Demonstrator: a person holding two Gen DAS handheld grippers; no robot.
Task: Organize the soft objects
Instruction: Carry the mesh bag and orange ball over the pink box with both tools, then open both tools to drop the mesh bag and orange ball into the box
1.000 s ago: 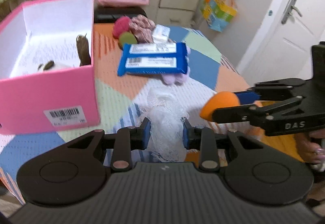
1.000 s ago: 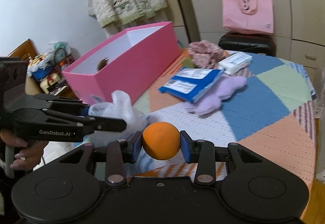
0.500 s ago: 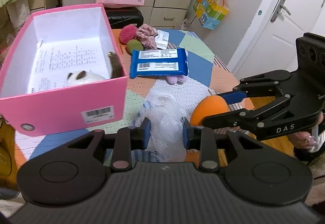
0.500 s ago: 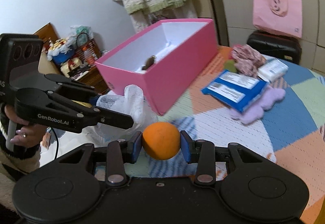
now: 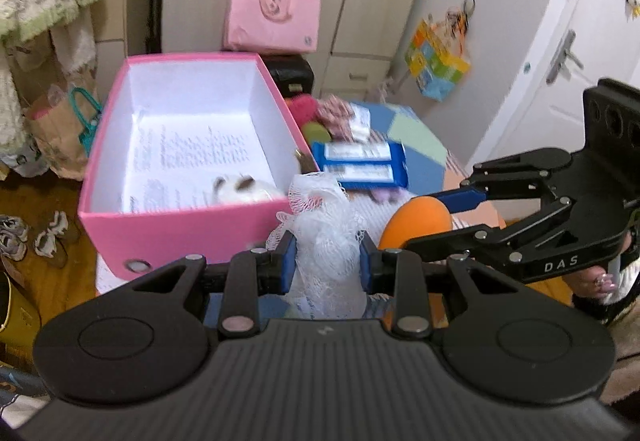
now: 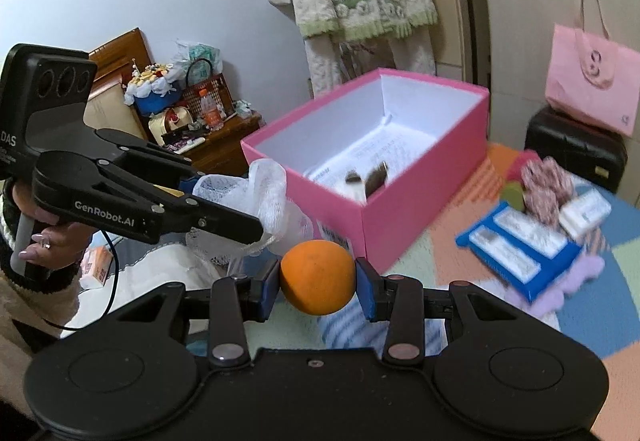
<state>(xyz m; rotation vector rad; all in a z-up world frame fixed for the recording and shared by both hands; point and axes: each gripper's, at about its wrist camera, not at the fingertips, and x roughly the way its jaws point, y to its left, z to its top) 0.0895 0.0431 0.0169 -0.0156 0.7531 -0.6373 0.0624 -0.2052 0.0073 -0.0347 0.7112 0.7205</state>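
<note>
My left gripper (image 5: 327,261) is shut on a bunch of white mesh netting (image 5: 328,229), held in the air near the front corner of the pink box (image 5: 176,229). My right gripper (image 6: 317,285) is shut on an orange ball (image 6: 317,277), just right of the left one. In the left wrist view that ball (image 5: 416,221) and the right gripper (image 5: 452,217) show at right. The right wrist view has the netting (image 6: 260,197) and the left gripper (image 6: 240,207) at left. The pink box (image 6: 420,209) stands open, with a white and brown plush toy (image 5: 244,191) on printed paper inside.
On the patchwork quilt (image 6: 592,321) behind the box lie a blue wipes pack (image 5: 360,165), a purple fluffy thing (image 6: 560,289), a pink crocheted piece (image 6: 546,189), a red and a green ball (image 5: 316,131) and a small white pack (image 6: 586,211). A pink tote (image 5: 272,17) sits on a black case.
Both grippers have risen and come closer to the pink box, each keeping its load. The box's inside now shows from above.
</note>
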